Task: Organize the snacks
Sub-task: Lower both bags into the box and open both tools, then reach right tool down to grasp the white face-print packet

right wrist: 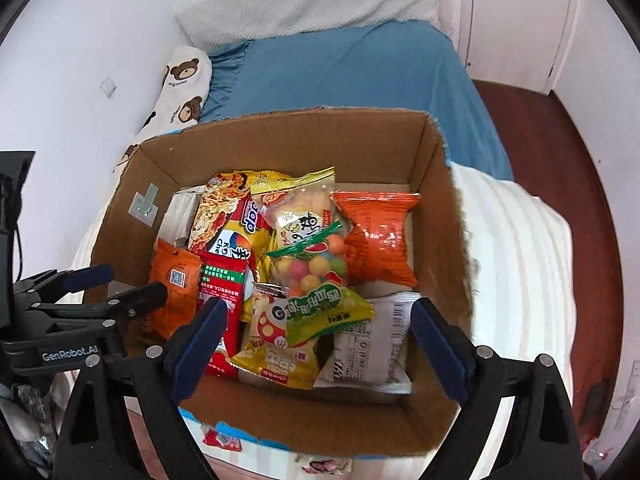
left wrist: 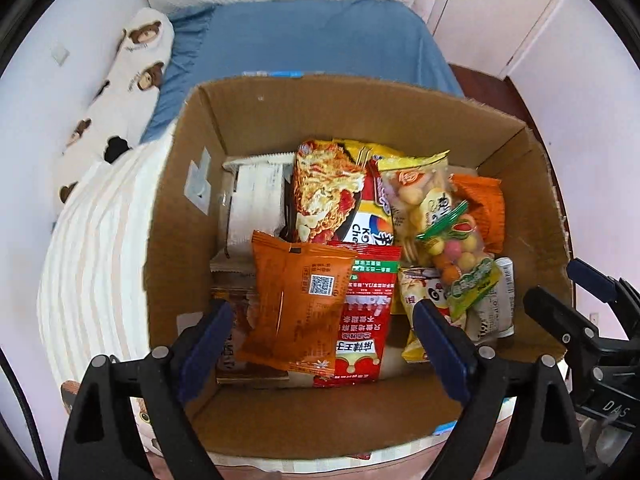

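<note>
An open cardboard box (left wrist: 280, 120) (right wrist: 444, 216) holds several snack packs. In the left wrist view an orange packet (left wrist: 296, 304) lies over a red packet (left wrist: 360, 316), beside a noodle pack (left wrist: 328, 192) and a bag of coloured balls (left wrist: 452, 248). In the right wrist view a green-labelled bag (right wrist: 324, 312), an orange bag (right wrist: 376, 236) and a white packet (right wrist: 368, 348) show. My left gripper (left wrist: 324, 344) is open and empty above the box's near side. My right gripper (right wrist: 316, 344) is open and empty above the box's near right part.
The box sits on a striped white cushion (left wrist: 92, 264) (right wrist: 516, 264) on a bed with a blue sheet (left wrist: 312, 40) (right wrist: 352, 68). A bear-print pillow (left wrist: 132, 76) lies along the white wall. Dark wood floor (right wrist: 568, 128) and a door are at the right.
</note>
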`<state>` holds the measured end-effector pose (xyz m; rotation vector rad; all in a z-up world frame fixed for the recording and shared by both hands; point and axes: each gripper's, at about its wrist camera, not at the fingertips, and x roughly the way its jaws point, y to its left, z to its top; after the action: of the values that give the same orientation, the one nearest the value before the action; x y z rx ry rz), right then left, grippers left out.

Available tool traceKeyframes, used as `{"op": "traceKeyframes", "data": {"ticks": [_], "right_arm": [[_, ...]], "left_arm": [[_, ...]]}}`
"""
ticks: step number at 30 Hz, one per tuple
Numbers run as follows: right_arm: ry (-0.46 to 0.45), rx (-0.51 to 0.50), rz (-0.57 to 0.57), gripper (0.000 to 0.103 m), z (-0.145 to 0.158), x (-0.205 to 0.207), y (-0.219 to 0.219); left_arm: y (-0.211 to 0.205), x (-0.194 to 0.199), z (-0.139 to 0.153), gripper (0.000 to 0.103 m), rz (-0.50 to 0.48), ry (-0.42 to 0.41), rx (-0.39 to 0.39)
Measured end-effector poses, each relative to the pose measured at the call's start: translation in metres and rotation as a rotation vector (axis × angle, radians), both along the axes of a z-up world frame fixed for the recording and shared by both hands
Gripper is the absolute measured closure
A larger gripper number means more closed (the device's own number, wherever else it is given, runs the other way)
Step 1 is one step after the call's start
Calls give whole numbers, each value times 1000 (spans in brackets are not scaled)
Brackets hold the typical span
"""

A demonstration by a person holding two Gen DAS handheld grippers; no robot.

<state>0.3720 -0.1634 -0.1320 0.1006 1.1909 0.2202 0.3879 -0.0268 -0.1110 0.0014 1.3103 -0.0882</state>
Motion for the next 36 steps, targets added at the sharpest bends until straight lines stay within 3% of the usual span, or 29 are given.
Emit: {"op": "traceKeyframes", "data": {"ticks": [9, 25, 36], "right_arm": [[-83, -41, -34, 6, 30, -40, -13], [-216, 3, -75, 6, 90, -127, -24], [-241, 59, -111, 6, 99, -174, -28]], "left_arm": [[2, -43, 38, 11, 34, -127, -5], [1, -129, 107, 11, 45, -317, -4], [5, -172, 108, 11, 45, -358, 13]]}}
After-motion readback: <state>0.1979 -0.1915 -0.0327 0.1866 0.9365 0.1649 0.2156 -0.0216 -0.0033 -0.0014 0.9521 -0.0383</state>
